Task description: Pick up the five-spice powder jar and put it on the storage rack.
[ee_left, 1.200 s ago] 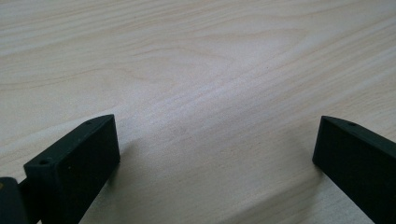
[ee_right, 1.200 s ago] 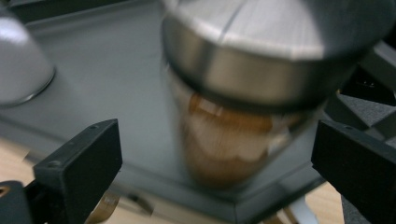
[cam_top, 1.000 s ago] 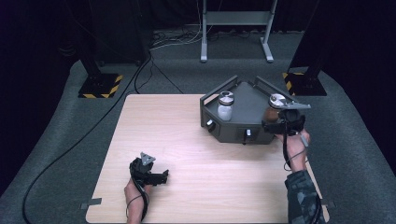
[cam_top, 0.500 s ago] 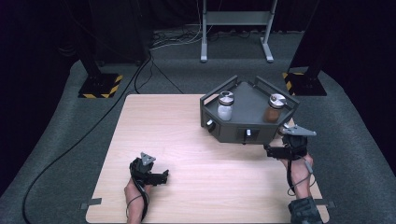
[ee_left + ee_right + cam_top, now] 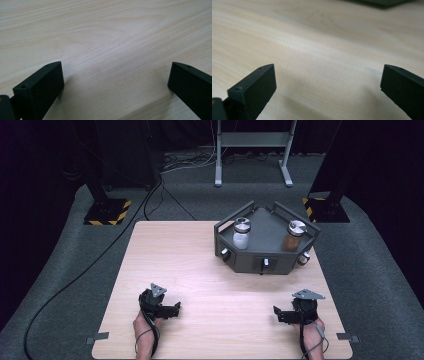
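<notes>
A dark grey angular stand (image 5: 250, 262) sits at the table's far right. On its top stand two metal-lidded jars: a white-filled jar (image 5: 241, 234) at left and a brown-filled jar (image 5: 293, 236) at right. My left gripper (image 5: 172, 308) rests low at the front left of the wooden table (image 5: 200, 270), open, with nothing between its jaws. My right gripper (image 5: 280, 315) rests at the front right, also open and empty. In the left gripper view (image 5: 116, 80) and the right gripper view (image 5: 328, 80) the jaws stand wide apart over bare wood.
Small knobs (image 5: 265, 263) stud the stand's front faces. Beyond the table lie grey floor, black cables (image 5: 150, 200), two posts on hazard-striped bases (image 5: 107, 210) and a metal frame (image 5: 252, 150). The stand's dark edge (image 5: 382, 2) shows at the top of the right gripper view.
My right gripper has let go of the brown-filled jar on the stand and drawn back to the table's front right. The left gripper has stayed put.
</notes>
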